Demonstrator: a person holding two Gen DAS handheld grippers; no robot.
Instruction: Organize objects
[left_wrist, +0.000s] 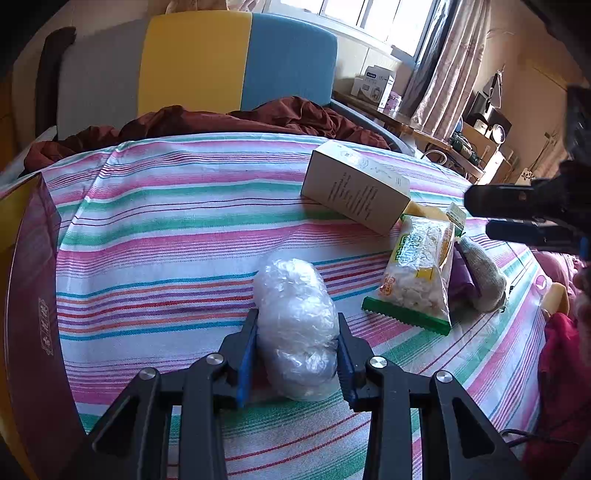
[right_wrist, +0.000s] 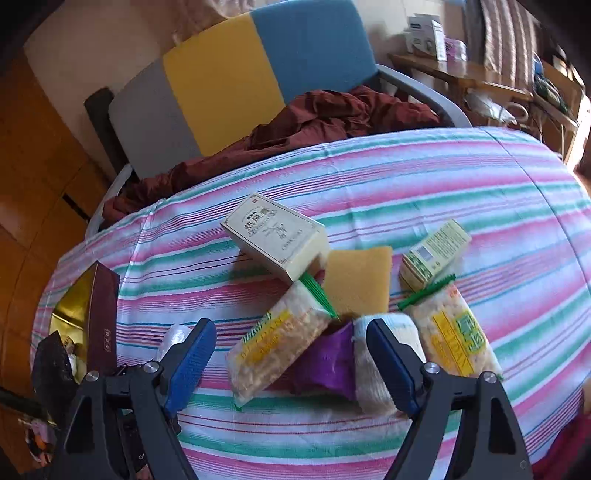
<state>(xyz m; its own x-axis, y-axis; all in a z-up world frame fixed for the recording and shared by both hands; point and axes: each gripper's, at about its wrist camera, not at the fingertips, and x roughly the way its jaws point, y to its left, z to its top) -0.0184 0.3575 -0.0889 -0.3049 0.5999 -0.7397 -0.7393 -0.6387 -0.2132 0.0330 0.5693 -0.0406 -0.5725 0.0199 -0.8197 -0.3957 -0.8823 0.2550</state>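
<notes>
A clear plastic bundle (left_wrist: 295, 328) is clamped between the blue pads of the left gripper (left_wrist: 297, 354), low in the centre of the left wrist view, on the striped cloth (left_wrist: 166, 229). The right gripper (right_wrist: 291, 365) is held wide apart, nothing grasped, above a snack packet (right_wrist: 273, 350) and a purple wrapper (right_wrist: 327, 363) at the lower centre.

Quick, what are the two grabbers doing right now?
Left gripper: shut on the plastic bundle.
Right gripper: open, holding nothing, over the snack packs.
</notes>
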